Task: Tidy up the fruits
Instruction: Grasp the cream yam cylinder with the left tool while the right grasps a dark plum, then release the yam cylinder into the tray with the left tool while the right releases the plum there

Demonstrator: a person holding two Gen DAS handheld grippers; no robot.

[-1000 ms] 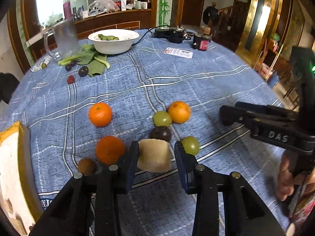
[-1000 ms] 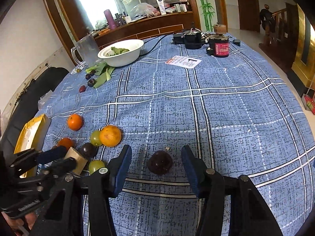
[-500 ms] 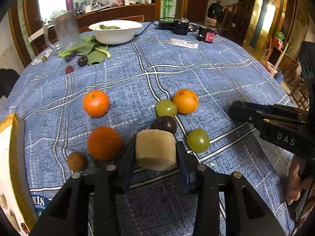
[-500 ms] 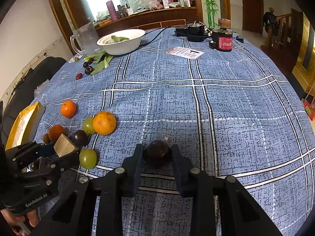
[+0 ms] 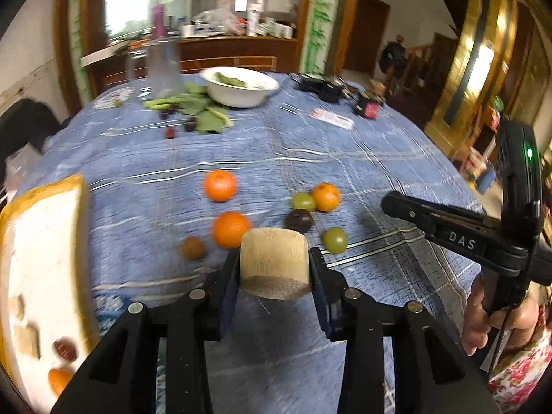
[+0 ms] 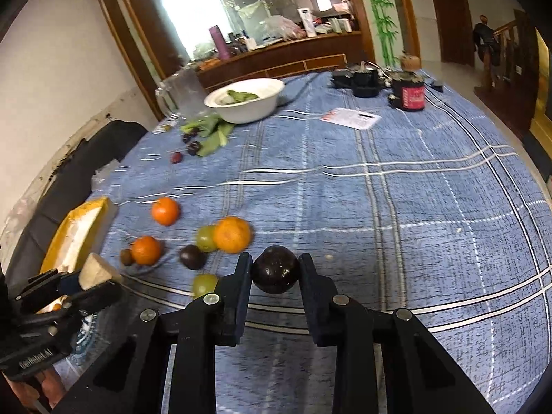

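white bowl [image 6: 246, 103] | pitcher [image 6: 181, 95] | red jar [image 6: 412, 95] | leaflet [image 6: 352, 117]

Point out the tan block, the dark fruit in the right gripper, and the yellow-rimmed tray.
tan block [image 5: 273, 257], left wrist view, front face.
dark fruit [image 6: 275, 269], right wrist view, centre.
yellow-rimmed tray [image 5: 81, 186], left wrist view, far rim.

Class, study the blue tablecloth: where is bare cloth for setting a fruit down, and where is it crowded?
Bare cloth: the wide stretch right of the dark fruit in the right gripper, running back toward the paper card and red jar. Crowded: the oranges and green fruits left of it, beside the yellow-rimmed tray, and the leaves around the white bowl.
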